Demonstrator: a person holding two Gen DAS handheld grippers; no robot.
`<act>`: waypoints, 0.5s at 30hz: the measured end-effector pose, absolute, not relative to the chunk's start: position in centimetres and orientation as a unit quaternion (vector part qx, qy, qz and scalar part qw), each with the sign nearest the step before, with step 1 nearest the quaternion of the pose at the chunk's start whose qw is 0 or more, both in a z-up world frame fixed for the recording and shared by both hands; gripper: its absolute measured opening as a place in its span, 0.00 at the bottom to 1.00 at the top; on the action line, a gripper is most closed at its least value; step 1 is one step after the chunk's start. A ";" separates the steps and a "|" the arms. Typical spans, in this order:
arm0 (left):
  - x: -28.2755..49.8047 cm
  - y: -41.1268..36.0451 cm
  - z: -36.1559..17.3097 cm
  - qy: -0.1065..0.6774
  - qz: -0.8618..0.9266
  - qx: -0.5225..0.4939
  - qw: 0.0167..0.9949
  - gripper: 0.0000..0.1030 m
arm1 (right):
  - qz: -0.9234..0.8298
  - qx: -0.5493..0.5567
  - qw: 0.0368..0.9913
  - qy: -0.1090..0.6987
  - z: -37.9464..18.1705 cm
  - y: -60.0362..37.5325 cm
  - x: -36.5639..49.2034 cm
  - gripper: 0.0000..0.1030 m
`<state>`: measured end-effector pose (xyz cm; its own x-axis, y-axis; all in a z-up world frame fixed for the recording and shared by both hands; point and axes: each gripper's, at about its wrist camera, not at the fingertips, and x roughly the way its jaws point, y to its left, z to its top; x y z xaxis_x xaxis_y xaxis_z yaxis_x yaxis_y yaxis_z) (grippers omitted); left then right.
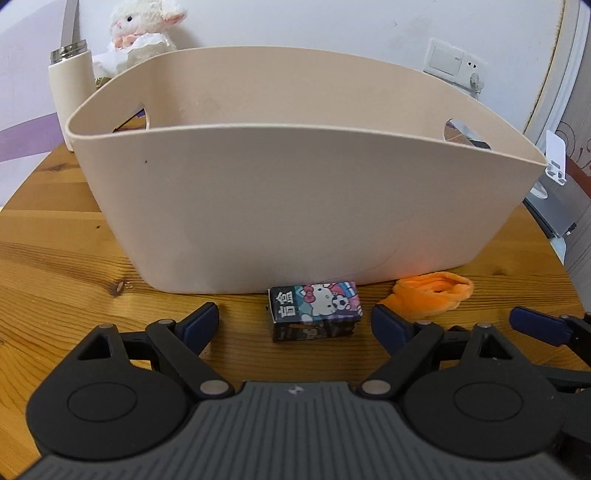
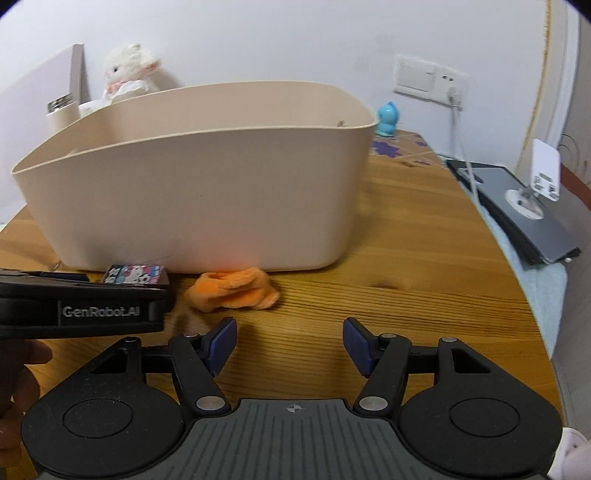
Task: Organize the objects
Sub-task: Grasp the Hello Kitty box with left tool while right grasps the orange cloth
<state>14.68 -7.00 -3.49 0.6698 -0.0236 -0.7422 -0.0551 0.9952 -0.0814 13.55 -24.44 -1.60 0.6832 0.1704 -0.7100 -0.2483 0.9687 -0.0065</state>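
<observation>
A large beige plastic bin (image 1: 295, 206) stands on the wooden table; it also shows in the right wrist view (image 2: 192, 195). A small Hello Kitty box (image 1: 314, 312) lies on the table just in front of the bin, also seen in the right wrist view (image 2: 136, 275). An orange cloth (image 1: 432, 293) lies to its right, and in the right wrist view (image 2: 232, 290). My left gripper (image 1: 295, 325) is open, low over the table, with the box between its fingers. My right gripper (image 2: 290, 345) is open and empty, just short of the orange cloth.
Behind the bin stand a cream flask (image 1: 72, 85) and a white plush lamb (image 1: 142, 27). A blue toy (image 2: 388, 118) sits at the back right. A grey laptop (image 2: 517, 210) with a white stand lies past the table's right edge. A wall socket (image 2: 430, 79) holds a cable.
</observation>
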 end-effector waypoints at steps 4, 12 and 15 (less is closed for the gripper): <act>14.9 -6.3 -3.7 0.402 0.028 -0.042 0.914 0.87 | 0.127 -0.056 0.913 0.383 -1.9 -23.6 14.1 0.67; 14.9 -4.8 -3.7 0.398 0.021 -0.041 0.916 0.81 | 0.142 -0.074 0.914 0.372 -2.3 -21.7 15.0 0.68; 14.9 -4.7 -3.6 0.399 0.027 -0.036 0.916 0.72 | 0.153 -0.076 0.914 0.369 -2.5 -20.9 15.0 0.67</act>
<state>14.88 -4.69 -3.63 0.6793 0.0218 -0.7335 -0.0789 0.9959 -0.0435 15.04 -20.93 -2.54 0.6806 0.2224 -0.6980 -0.3349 0.9419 -0.0264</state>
